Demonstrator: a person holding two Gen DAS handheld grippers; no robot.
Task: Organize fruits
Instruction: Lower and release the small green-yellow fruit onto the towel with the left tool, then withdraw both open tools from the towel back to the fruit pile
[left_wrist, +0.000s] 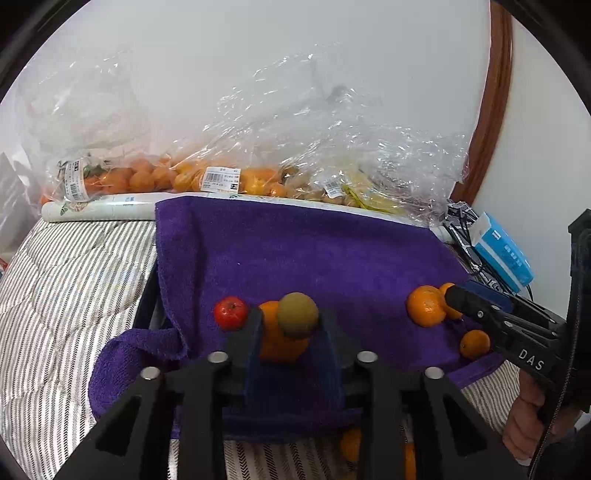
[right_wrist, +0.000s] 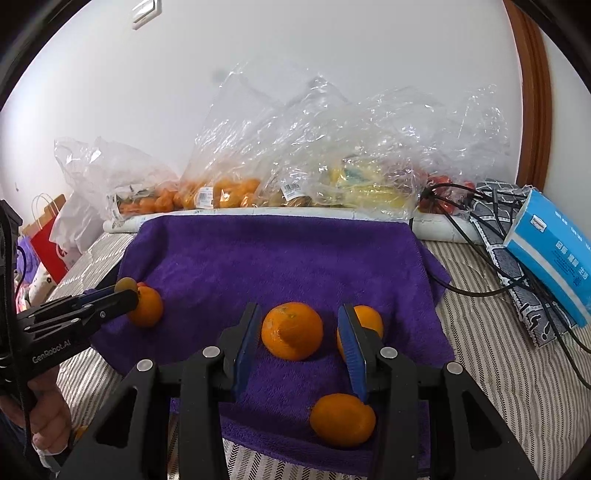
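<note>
A brown kiwi (left_wrist: 297, 314) sits between the fingers of my left gripper (left_wrist: 290, 324), resting against an orange (left_wrist: 277, 343) on the purple towel (left_wrist: 295, 251). It touches the right pad, but a gap shows at the left pad, so the jaws stand open. A small red fruit (left_wrist: 231, 312) lies just to the left. My right gripper (right_wrist: 301, 326) is open around a large orange (right_wrist: 291, 330) lying on the towel (right_wrist: 277, 258), with a gap at the right pad. Another orange (right_wrist: 365, 319) sits behind its right finger and one more (right_wrist: 341, 419) lies nearer.
Clear plastic bags of oranges (left_wrist: 155, 177) and other fruit (right_wrist: 369, 184) line the wall behind a white roll (left_wrist: 99, 208). A blue tissue box (right_wrist: 554, 254) and black cables (right_wrist: 480, 266) lie at the right on striped bedding (left_wrist: 74, 277). A hand (left_wrist: 524, 424) holds each gripper.
</note>
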